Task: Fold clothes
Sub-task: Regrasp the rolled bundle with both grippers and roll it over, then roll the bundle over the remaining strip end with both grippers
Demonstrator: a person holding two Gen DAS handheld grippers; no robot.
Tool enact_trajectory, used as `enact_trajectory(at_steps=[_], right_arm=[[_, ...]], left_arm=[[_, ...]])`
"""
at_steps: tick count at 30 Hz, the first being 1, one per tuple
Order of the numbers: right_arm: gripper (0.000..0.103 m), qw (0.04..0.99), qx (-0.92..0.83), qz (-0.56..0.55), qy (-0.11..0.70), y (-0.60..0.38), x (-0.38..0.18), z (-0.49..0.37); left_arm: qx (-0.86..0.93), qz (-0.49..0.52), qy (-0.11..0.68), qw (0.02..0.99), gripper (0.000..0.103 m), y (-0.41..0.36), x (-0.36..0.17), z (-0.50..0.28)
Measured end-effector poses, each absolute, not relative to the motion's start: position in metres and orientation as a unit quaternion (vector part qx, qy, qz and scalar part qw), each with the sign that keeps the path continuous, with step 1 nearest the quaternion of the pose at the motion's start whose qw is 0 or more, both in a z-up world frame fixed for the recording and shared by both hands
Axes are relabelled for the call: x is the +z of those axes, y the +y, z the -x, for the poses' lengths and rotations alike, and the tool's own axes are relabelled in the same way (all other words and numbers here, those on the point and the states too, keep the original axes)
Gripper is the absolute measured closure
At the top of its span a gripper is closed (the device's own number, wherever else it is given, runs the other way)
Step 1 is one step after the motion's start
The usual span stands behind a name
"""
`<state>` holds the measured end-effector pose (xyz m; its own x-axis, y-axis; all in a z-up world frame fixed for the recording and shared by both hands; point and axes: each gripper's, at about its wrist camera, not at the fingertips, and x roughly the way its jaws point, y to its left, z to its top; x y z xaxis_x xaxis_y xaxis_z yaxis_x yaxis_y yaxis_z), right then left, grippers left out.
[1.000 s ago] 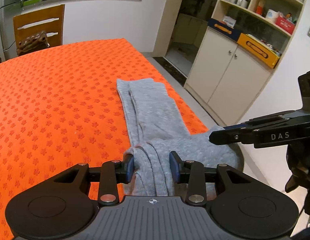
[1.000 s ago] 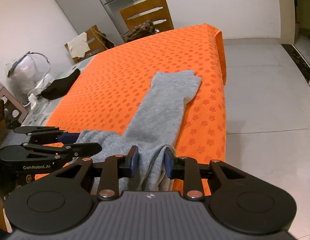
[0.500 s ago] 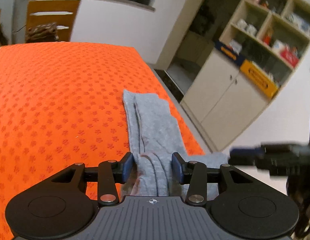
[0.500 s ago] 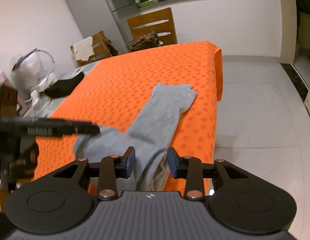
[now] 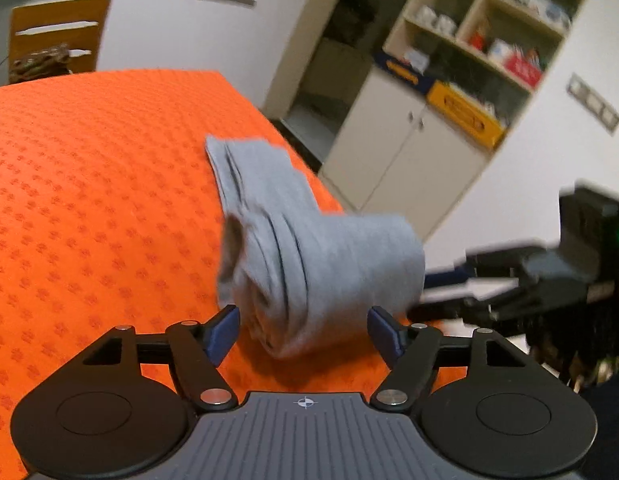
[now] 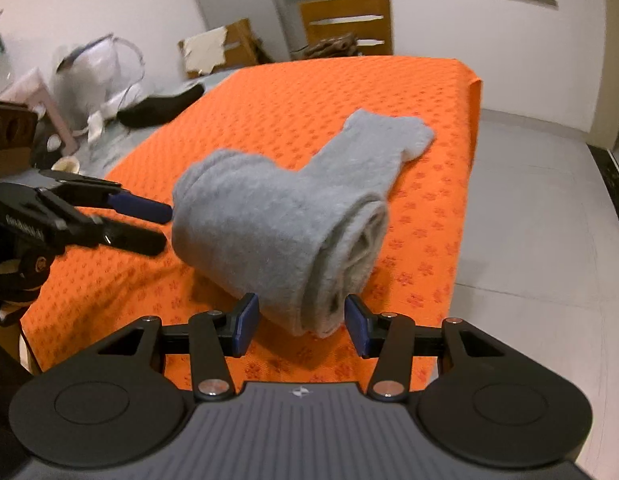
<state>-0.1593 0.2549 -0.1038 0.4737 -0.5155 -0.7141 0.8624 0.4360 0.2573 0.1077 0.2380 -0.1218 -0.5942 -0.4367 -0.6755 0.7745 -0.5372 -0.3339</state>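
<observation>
Although both pairs of jaws stand spread apart with nothing pinched between them, the fold they serve looks partly made: the left gripper (image 5: 303,330) sits just short of one end of the grey garment (image 5: 309,256), its blue pads clear of the cloth on either side, and the right gripper (image 6: 301,322) sits likewise at the other end of the same bundle, pads flanking the rolled edge without touching it as far as I can tell. Judging by how the garment lies, its near part is doubled over into a thick, loose roll while the far part lies flat in a narrow strip running away from the roll along the bed's edge, so at least one more fold of that strip seems left, plus some squaring up. The cloth is a soft, fuzzy knit with ribbed lengthwise creases, and the roll's open end shows several curled layers; it should slump rather than hold a crisp edge. Under the garment, the orange bedcover (image 6: 301,96) is a textured weave with a small repeated darker motif, wrinkled slightly near the roll. Beyond the garment stand a cream cabinet (image 5: 405,152) with open shelves, motion-blurred, and a wooden chair (image 6: 345,20).
</observation>
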Motion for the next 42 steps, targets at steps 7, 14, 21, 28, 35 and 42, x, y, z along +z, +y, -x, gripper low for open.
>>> enact_trajectory(at_steps=[7, 14, 21, 28, 35, 42], right_arm=[[0.053, 0.803, -0.424, -0.262, 0.326, 0.253, -0.112, 0.134], [0.069, 0.806, -0.422, -0.267, 0.318, 0.263, -0.100, 0.137], [0.070, 0.812, -0.393, -0.309, 0.300, 0.287, -0.087, 0.143], [0.070, 0.808, -0.358, -0.358, 0.302, 0.310, -0.077, 0.156], [0.070, 0.803, -0.376, -0.371, 0.276, 0.294, -0.072, 0.166], [0.070, 0.789, -0.411, -0.373, 0.264, 0.258, -0.071, 0.169]], left_arm=[[-0.835, -0.279, 0.283, 0.381, 0.052, 0.241, -0.137, -0.091], [-0.832, -0.268, 0.298, 0.384, 0.065, 0.253, -0.130, -0.097], [-0.837, -0.265, 0.313, 0.363, 0.065, 0.289, -0.118, -0.101], [-0.842, -0.285, 0.345, 0.301, 0.064, 0.308, -0.109, -0.104], [-0.835, -0.277, 0.334, 0.338, 0.064, 0.291, -0.104, -0.099], [-0.833, -0.283, 0.308, 0.363, 0.064, 0.262, -0.099, -0.085]])
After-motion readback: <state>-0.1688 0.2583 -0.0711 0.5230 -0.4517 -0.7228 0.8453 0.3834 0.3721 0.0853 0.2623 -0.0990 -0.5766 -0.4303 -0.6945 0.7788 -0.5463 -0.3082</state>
